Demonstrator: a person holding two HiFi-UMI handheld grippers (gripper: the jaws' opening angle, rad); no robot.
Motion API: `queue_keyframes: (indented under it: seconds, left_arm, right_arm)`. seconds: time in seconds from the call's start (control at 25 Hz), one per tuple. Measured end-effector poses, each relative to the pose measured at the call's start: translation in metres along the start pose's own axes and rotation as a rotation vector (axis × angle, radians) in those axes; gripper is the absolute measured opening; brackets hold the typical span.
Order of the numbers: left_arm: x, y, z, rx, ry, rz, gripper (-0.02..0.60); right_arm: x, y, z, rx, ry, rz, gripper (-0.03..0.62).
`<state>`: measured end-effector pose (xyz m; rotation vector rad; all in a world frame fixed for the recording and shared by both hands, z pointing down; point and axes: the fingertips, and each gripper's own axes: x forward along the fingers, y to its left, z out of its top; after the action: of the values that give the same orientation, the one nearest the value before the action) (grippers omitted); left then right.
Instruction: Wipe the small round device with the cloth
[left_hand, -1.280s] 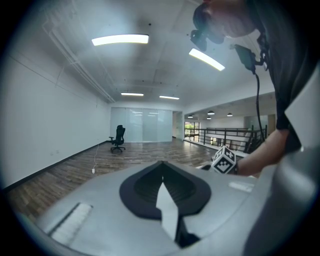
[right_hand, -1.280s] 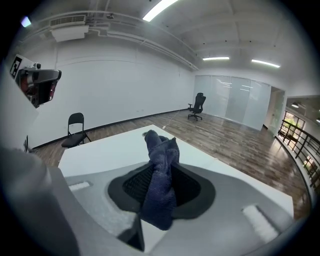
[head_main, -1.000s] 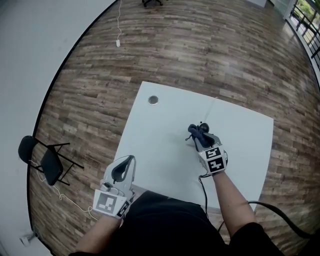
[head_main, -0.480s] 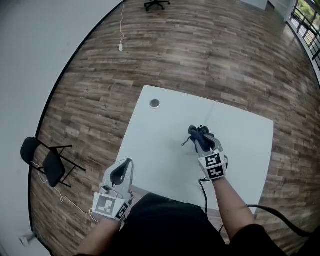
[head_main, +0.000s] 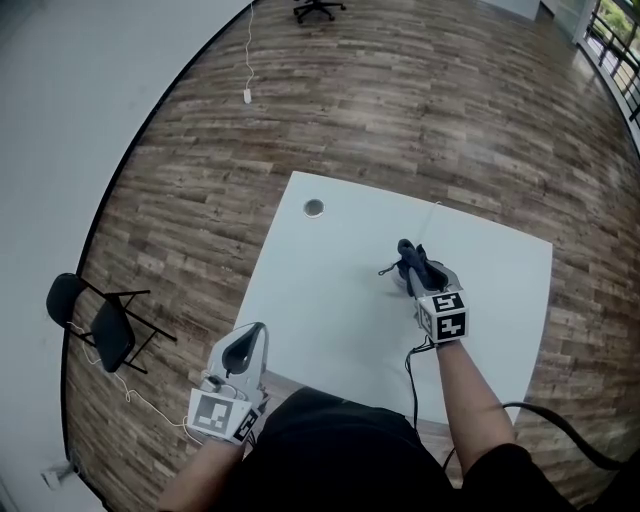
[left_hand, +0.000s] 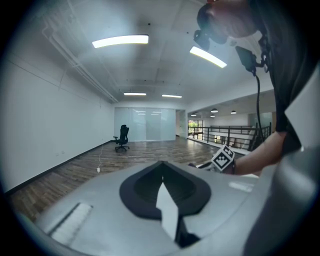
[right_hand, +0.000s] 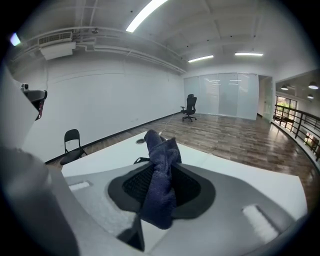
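At one table (head_main: 320, 300), one cloth (right_hand: 161, 165), two grippers (head_main: 250, 338) (head_main: 416, 268)

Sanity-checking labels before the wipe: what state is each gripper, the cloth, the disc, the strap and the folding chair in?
Left gripper: shut, empty.
Right gripper: shut on cloth.
Cloth: bunched, sticking up past the jaws.
Disc: flat on table, far-left corner, untouched.
Strap: lying on table beside cloth.
Folding chair: unfolded, empty.
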<state>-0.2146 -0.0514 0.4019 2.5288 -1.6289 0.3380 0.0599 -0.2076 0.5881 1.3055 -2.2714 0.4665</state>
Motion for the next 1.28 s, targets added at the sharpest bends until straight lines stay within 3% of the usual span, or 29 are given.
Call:
queue_keyframes:
  seconds: [0.24, 0.64, 1.28]
  left_arm:
    - [0.002, -0.001, 0.000, -0.003, 0.007, 0.000, 0.006]
    - [0.007, -0.004, -0.001, -0.022, 0.015, -0.011, 0.006]
    - [0.007, -0.005, -0.005, -0.027, 0.022, -0.013, 0.006]
  right_arm:
    - [0.000, -0.003, 0.000, 0.059, -0.015, -0.011, 0.107]
    - [-0.003, -0.012, -0.006, 0.348, -0.053, 0.022, 0.107]
    - [-0.005, -0.029, -0.042, 0.386, 0.029, -0.037, 0.107]
